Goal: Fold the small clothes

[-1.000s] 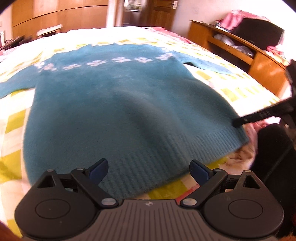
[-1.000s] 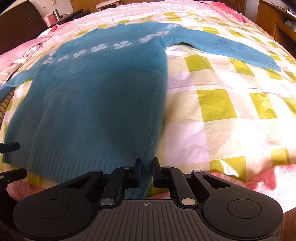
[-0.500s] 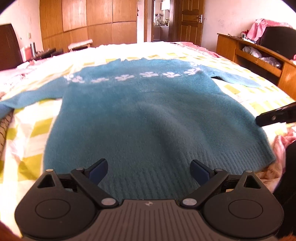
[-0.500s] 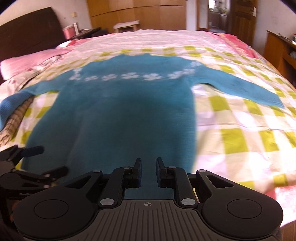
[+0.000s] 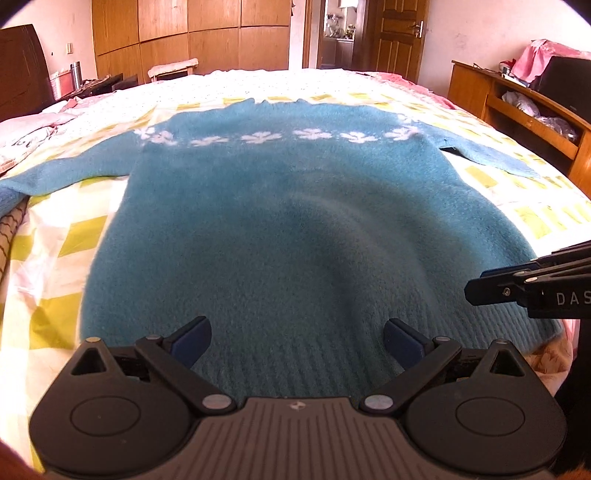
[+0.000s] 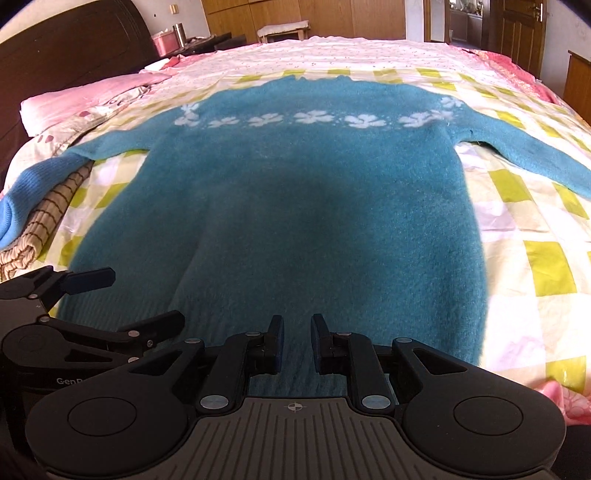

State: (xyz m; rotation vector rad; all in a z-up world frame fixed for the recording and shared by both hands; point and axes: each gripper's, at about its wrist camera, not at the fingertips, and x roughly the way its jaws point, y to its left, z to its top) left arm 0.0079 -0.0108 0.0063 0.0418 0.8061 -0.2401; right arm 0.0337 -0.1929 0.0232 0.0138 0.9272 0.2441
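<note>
Sunlit bed (image 5: 92, 236), wooden wardrobe (image 5: 192, 37), open door (image 5: 400, 33) behind

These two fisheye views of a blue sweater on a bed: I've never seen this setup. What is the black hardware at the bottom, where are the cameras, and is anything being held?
There is no robot. A person carries a two-fingered tool in each hand, and a camera on each looks forward along its fingers. The left hand-held gripper fills the bottom of its own view, with the jaws spread wide. The right hand-held gripper shows in the other view, with the jaws close together but a gap between them. Each tool also appears at the edge of the other's view. On the bed a blue sweater lies flat, sleeves out, hem nearest the cameras. Neither tool holds anything; both hang at the hem.
</note>
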